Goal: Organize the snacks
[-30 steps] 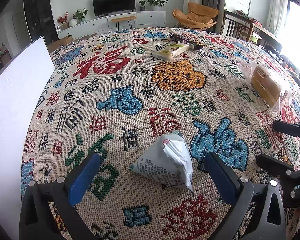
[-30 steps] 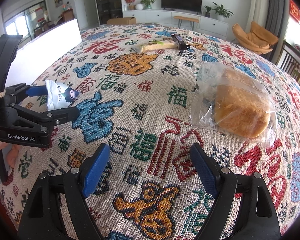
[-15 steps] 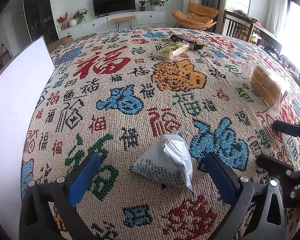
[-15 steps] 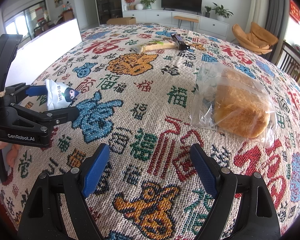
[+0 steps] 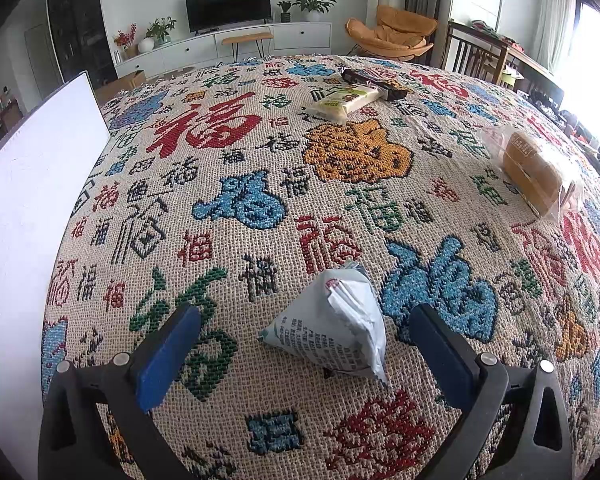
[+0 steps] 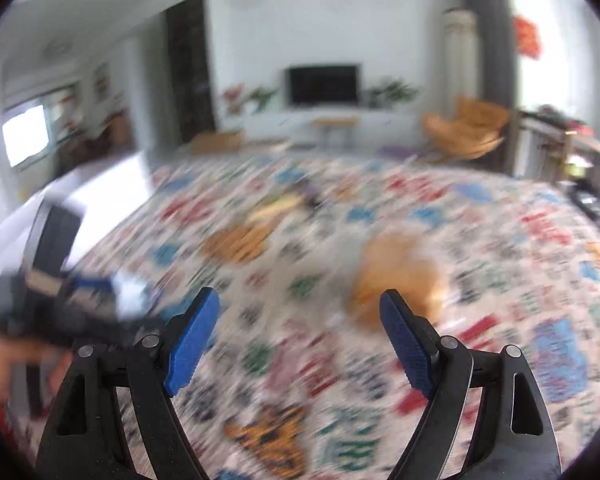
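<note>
The left gripper stands with its blue pads spread wide and nothing between them but the white triangular snack packet, which lies on the patterned tablecloth in the gap, touching neither pad. The packet looks light and puffy, a crinkled foil pouch that will dent and slide under pressure; the safest hold seems to be across its fuller printed body low down, not the thin sealed corner at the top, squeezed gently so the contents are not crushed.

Beyond the packet, well apart toward the far edge of the cloth, lie a pale yellow wrapped bar and, touching it, a dark wrapped bar. Far to the packet's right sits a loaf in a clear bag, soft and easily squashed, its film likely slippery. A white board stands off to the packet's left.

The right gripper is likewise released and empty; its view is smeared, with the loaf only an orange blur beyond its fingers.
</note>
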`<state>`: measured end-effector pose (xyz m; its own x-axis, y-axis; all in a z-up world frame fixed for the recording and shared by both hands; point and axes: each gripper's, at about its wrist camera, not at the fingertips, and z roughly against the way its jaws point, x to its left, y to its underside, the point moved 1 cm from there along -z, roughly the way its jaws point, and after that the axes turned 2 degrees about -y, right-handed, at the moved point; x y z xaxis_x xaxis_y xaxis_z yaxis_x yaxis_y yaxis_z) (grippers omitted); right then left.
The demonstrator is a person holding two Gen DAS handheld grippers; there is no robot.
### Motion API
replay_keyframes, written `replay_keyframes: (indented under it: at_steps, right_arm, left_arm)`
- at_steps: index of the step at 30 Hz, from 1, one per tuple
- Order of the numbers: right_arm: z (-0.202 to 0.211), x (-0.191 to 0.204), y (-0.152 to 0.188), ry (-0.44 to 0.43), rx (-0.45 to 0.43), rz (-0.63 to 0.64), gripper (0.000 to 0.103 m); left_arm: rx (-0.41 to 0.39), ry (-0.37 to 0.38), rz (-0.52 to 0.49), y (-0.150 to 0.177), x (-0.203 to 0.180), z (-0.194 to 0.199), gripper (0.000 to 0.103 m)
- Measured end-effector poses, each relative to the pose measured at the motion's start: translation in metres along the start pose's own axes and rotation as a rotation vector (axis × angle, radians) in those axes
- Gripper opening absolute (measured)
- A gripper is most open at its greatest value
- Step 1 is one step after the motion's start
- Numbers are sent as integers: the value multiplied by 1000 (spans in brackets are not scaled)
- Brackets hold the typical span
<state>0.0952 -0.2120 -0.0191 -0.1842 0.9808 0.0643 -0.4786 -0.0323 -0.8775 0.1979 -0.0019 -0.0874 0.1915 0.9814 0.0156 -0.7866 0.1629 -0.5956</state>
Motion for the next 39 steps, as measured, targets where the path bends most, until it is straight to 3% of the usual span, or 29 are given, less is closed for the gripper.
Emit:
replay_keyframes:
  at_steps: [2,6,11,12,14,16,17,26,30,32,33,34,39]
  right_arm:
    - [-4,-24,-24,70,-7,-67,85]
    - [-52,-65,-55,115,153,-138,85]
    - [-114,-57,-31,146,350,-26,86]
    - [-122,-56,-23,111,360,-31,93]
    - [-129,-60,-13,126,365,-82,96]
    - [-133,-75,-4,71,380,-230,98]
    - [-129,-74,-4,78,350,-227,98]
    - [-126,-67,-3,95,352,-200,98]
    - [-123,-67,-4,96,408,-176,95]
    - [-114,-70,-5,65,424,-181,91]
    - [-105,-71,-6,45,417,-190,86]
    - [-95,-73,-7,17,407,-211,86]
    - [-44,-69,-16,-174,357,-317,86]
  left_arm:
    - [0,0,0,0,0,0,103]
    - [0,0,0,0,0,0,103]
    - [-1,0,0,0,1,0,103]
    - [-1,0,0,0,0,0,103]
    - [-1,0,0,0,0,0,103]
    - [-1,1,0,0,0,0,103]
    - [-1,1,0,0,0,-1,103]
    - [0,2,1,0,0,1,103]
    - [22,6,-21,-1,-1,0,103]
    - [39,34,-45,1,-1,7,91]
    - [23,39,-50,3,-2,13,60]
    - [14,37,-56,4,-2,19,48]
    - [-26,159,66,19,14,52,48]
